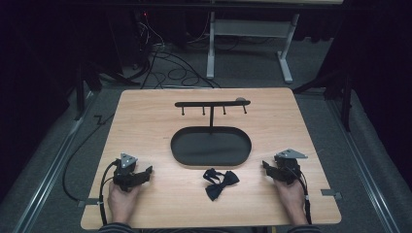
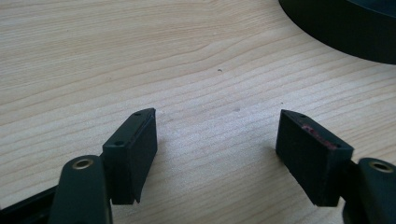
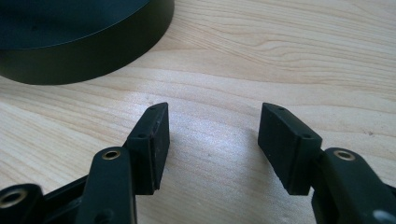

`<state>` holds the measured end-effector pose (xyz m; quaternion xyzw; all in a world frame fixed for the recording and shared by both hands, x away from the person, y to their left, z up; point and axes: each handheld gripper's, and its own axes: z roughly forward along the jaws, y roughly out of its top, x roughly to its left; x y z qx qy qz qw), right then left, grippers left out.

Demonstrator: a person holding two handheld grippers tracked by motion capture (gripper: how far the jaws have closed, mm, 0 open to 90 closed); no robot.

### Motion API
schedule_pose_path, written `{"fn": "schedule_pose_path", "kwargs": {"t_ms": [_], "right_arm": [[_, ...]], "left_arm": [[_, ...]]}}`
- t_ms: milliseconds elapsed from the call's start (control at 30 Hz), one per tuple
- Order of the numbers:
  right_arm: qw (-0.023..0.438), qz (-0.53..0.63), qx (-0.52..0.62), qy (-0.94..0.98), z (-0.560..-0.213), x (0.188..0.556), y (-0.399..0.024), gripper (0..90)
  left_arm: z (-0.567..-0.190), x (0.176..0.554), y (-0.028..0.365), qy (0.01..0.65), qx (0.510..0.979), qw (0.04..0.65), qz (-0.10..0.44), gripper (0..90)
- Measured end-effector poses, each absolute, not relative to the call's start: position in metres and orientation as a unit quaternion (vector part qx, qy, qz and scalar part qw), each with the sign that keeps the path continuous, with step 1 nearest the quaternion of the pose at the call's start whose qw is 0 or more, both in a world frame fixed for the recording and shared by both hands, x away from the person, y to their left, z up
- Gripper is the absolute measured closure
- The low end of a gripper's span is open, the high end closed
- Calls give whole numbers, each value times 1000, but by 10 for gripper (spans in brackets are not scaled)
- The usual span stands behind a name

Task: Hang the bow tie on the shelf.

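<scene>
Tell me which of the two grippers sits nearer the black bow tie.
The right gripper is nearer the black fabric bow tie; the left gripper rests farther off across bare wood.

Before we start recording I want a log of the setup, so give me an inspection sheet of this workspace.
Surface: light wooden table, bare between things.
Job's things: black oval tray stand with a hook bar; black fabric bow tie in front of it.
Clutter: nothing seen.
Grippers: left gripper and right gripper rest on the table, jaws open, nothing held.
Cables: one black cable trails from each gripper; more on the floor.
Surroundings: grey carpet, white desk frame, dark beyond.
</scene>
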<state>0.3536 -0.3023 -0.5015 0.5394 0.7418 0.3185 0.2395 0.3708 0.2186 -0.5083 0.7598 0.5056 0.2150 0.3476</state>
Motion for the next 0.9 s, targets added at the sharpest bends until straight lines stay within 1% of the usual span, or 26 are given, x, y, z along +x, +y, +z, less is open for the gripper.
{"fn": "schedule_pose_path", "kwargs": {"t_ms": [200,433,900], "right_arm": [[235,322,533,746,-501,353,-302,458],[227,329,535,744,-500,351,-304,525],[222,369,518,739,-485,335,-300,573]], "left_arm": [[-508,371,219,505,760,348,215,299],[-508,371,219,506,759,348,215,299],[-508,371,219,506,760,348,214,299]]}}
